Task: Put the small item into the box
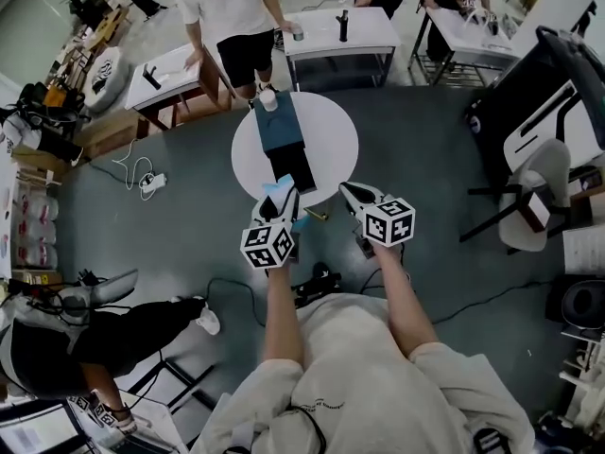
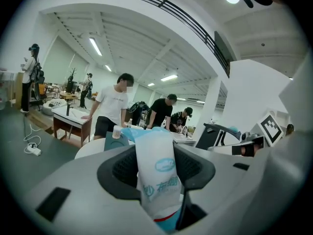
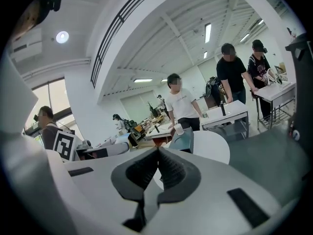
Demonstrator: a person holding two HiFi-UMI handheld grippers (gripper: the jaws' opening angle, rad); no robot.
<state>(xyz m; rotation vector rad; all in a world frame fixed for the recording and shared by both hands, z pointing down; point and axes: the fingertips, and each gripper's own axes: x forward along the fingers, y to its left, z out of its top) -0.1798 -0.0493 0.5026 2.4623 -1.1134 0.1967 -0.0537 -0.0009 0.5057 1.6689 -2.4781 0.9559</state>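
Note:
A white and light-blue packet point(image 2: 157, 177) stands upright between the jaws of my left gripper point(image 2: 155, 153), which is shut on it. From above, the left gripper point(image 1: 280, 195) holds the packet point(image 1: 276, 190) at the near edge of the round white table point(image 1: 331, 145). On that table lies a teal box point(image 1: 282, 123) with a black part point(image 1: 293, 165) at its near end. The box point(image 2: 116, 141) shows just beyond the packet. My right gripper point(image 1: 353, 193) hovers beside the table's near right edge; its jaws point(image 3: 158, 153) are shut with nothing between them. The box point(image 3: 184, 140) lies ahead.
A small white cup point(image 1: 267, 99) stands at the far end of the box. A person point(image 1: 232, 17) leans on a desk point(image 1: 165, 74) behind the table; another desk point(image 1: 340, 34) stands further right. Chairs point(image 1: 534, 192) and cables point(image 1: 142, 180) lie around on the floor.

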